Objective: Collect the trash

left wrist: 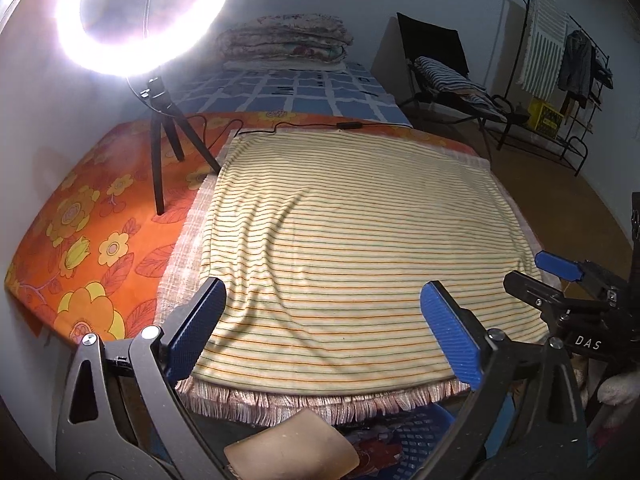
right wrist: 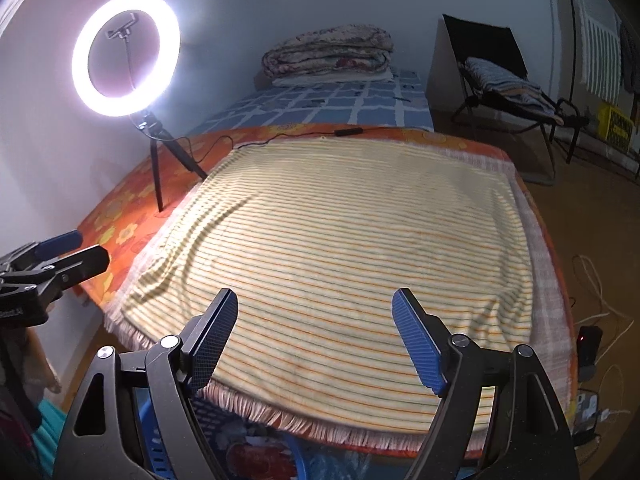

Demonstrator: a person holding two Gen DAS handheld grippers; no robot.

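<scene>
My left gripper [left wrist: 323, 286] stands open above the near edge of a cream striped cloth [left wrist: 352, 240] on the bed, with nothing between its blue pads. My right gripper [right wrist: 315, 294] is open too and empty, over the same cloth [right wrist: 340, 240]. Each gripper shows in the other's view: the right one [left wrist: 534, 274] at the right edge, the left one [right wrist: 86, 249] at the left edge. Below the bed's fringe sits a blue slotted basket [left wrist: 424, 428] [right wrist: 160, 444] holding colourful wrappers [left wrist: 376, 454] [right wrist: 256, 456]. A tan flat piece [left wrist: 292, 446] lies at its near side.
A lit ring light on a black tripod [left wrist: 160, 148] [right wrist: 158, 160] stands on the orange flowered sheet [left wrist: 88, 240] at the left, its cable [left wrist: 256, 128] running along the cloth's far edge. Folded blankets [left wrist: 286, 40] lie at the bed's far end. A chair [left wrist: 448, 76] and clothes rack [left wrist: 560, 64] stand to the right.
</scene>
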